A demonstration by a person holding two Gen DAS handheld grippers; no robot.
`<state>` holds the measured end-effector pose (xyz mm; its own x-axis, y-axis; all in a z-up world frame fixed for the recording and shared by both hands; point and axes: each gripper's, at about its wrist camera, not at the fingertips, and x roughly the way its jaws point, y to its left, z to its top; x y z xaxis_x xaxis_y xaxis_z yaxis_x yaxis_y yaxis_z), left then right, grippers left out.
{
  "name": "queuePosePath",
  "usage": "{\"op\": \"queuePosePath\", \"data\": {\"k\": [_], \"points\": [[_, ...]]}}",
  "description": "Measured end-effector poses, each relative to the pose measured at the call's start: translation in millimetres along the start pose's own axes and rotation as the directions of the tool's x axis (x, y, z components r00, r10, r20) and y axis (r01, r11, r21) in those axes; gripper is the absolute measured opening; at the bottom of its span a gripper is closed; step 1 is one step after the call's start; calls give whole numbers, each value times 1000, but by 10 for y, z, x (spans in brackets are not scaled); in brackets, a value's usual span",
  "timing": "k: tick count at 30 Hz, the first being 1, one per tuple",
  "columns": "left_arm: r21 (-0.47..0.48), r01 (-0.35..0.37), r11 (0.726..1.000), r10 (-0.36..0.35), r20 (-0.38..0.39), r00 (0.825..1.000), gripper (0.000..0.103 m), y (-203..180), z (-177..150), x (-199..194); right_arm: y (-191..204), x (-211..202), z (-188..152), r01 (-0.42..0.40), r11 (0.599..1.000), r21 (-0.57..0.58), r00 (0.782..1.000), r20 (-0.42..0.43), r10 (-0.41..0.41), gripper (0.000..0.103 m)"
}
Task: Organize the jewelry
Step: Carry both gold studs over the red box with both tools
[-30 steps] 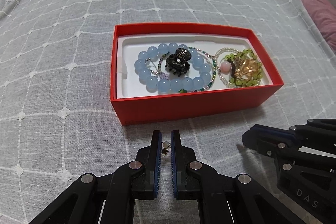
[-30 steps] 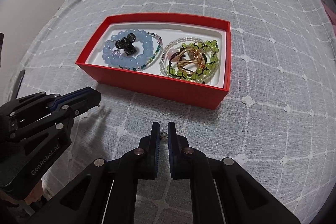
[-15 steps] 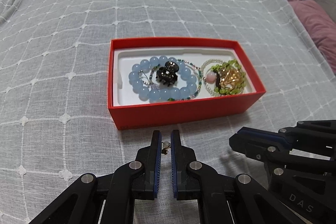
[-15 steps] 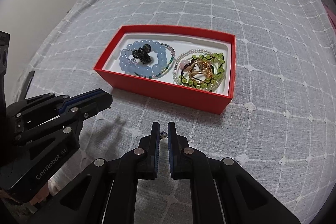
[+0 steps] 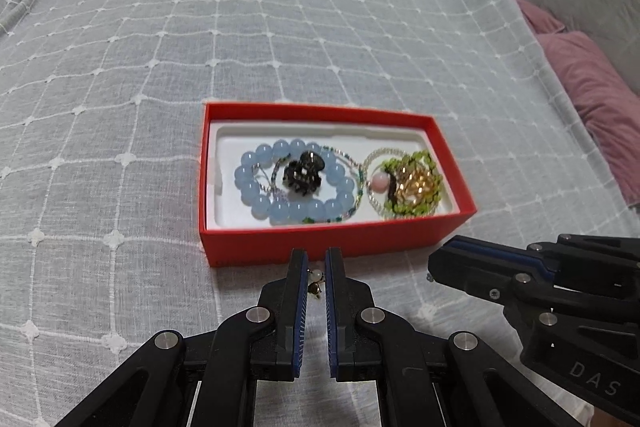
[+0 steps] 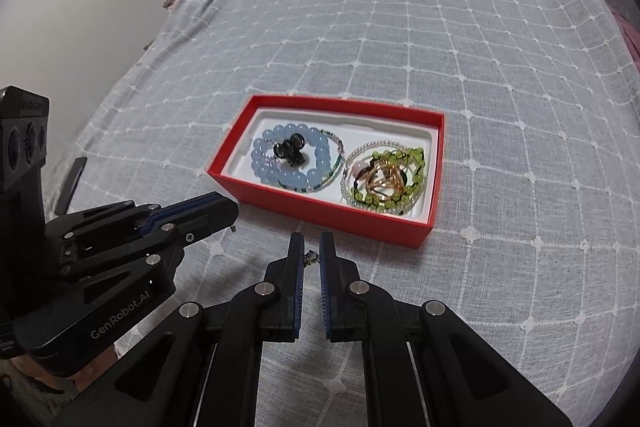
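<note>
Resting on a bed under a grey woven bedspread with a white stitched grid, a shallow red cardboard box with a white moulded liner holds the jewelry. On its left side lies a pale blue round-bead bracelet with a glossy black claw hair clip inside its ring; on the right lies a green beaded bracelet around a tangle of gold wire. Near the box's front wall, the left hand-held gripper is clenched on a small earring with a pale bead. Beside it, the right hand-held gripper pinches a tiny dark charm.
</note>
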<state>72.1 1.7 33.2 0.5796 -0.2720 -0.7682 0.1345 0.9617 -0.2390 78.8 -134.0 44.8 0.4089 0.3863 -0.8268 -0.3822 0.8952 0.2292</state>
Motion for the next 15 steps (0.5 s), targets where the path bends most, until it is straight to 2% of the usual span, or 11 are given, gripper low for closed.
{"op": "queuePosePath", "data": {"k": [4,15], "points": [[-12,8,1000,-8,30,1000,3,13,83,-44,-4,-50,71,-8,1000,4,1000,24,8,8],[-48,50,998,-47,50,998,3,34,271,8,-99,-78,283,-32,999,20,997,70,30,8]]}}
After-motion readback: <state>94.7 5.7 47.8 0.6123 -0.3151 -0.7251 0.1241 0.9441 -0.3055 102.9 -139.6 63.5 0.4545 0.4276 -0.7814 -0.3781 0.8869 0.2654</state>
